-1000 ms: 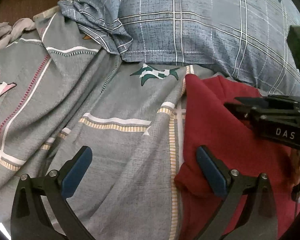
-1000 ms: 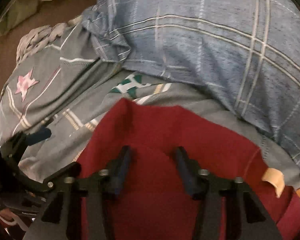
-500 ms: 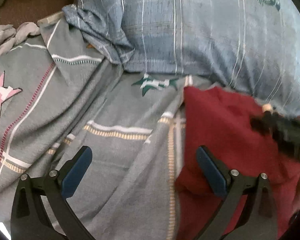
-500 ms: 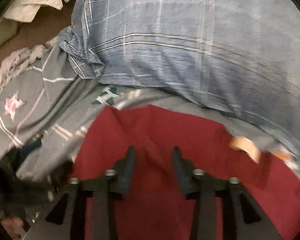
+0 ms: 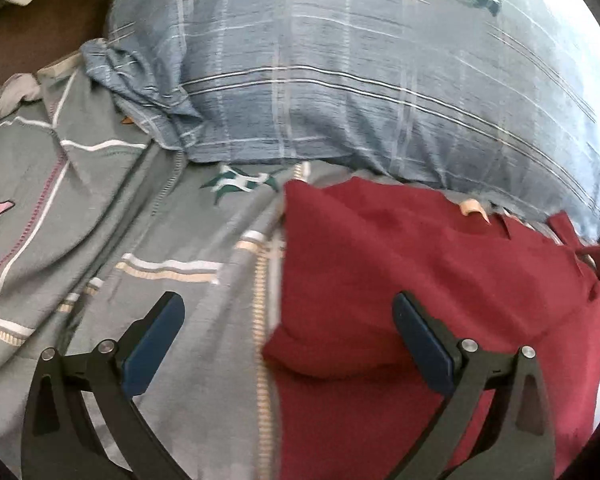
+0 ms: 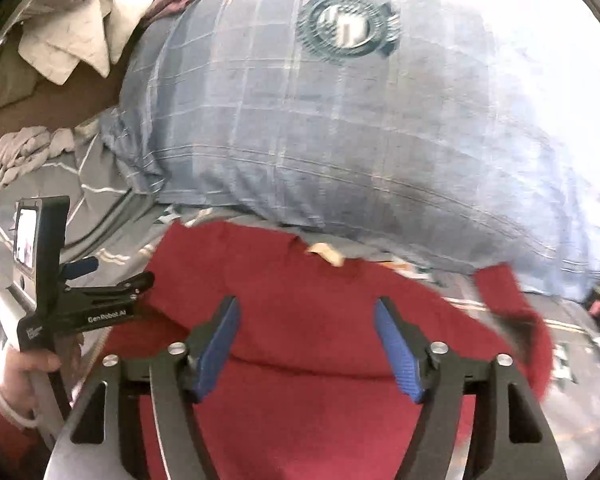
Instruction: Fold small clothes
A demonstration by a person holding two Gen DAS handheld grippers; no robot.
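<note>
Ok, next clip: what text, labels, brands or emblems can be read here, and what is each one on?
"GenRobot.AI": white print on the left gripper's black body.
Small white mark lower on that body: too small to read.
Round dark-green crest on the blue plaid pillow: lettering too blurred to read.
Beige tag on the red garment: no legible text.

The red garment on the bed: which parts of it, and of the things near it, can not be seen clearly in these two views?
- Red garment: its near part is hidden behind the fingers of the open left tool; right side blurred in the right wrist view.
- Tan tag: too small and blurred to read.
- Round emblem on the blue plaid pillow: blurred in the right wrist view, cut by the top edge in the left.
</note>
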